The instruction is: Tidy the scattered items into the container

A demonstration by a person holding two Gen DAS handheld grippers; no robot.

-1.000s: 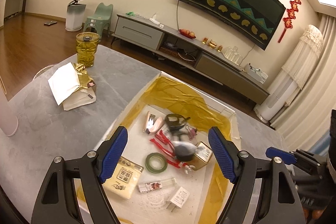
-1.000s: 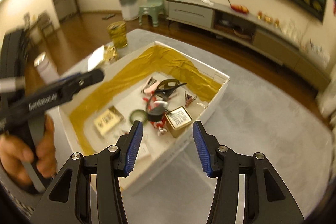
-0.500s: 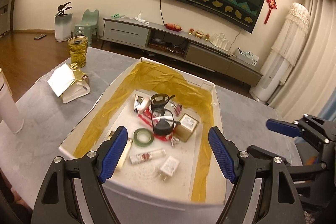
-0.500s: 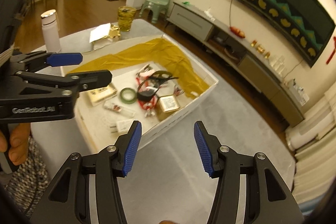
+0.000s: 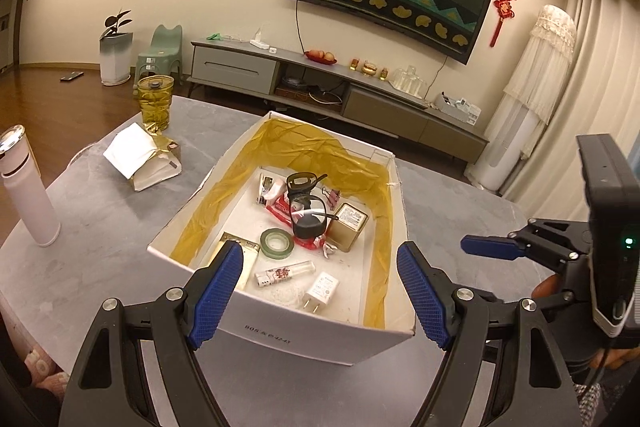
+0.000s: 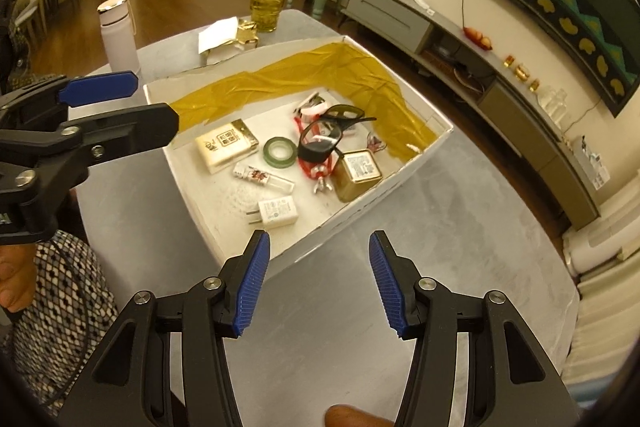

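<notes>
A white cardboard box (image 5: pixel 312 331) (image 6: pixel 372 205) lined with yellow film sits on the grey table. Inside lie black glasses (image 5: pixel 306 205) (image 6: pixel 326 133), a green tape roll (image 5: pixel 277 243) (image 6: pixel 281 151), a gold tin (image 5: pixel 347 227) (image 6: pixel 358 175), a white plug adapter (image 5: pixel 322 291) (image 6: pixel 278 213), a small glass vial (image 5: pixel 285 273) (image 6: pixel 264 179), a cream packet (image 6: pixel 226 145) and red-and-white bits. My left gripper (image 5: pixel 320 297) hangs open over the box's near wall, holding nothing. To the box's right, my right gripper (image 6: pixel 318 283) is open and empty above bare table.
A white flask (image 5: pixel 28 187) (image 6: pixel 118 33), a folded paper bag with gold foil (image 5: pixel 144 159) (image 6: pixel 226 37) and a yellow glass jar (image 5: pixel 155 103) (image 6: pixel 267 7) stand on the table's left side. A TV cabinet (image 5: pixel 320 83) lines the far wall. A patterned sleeve (image 6: pixel 60 291) is low left.
Both grippers have pulled back and up from the box, so the whole box and more table show. The glasses have settled on the pile inside.
</notes>
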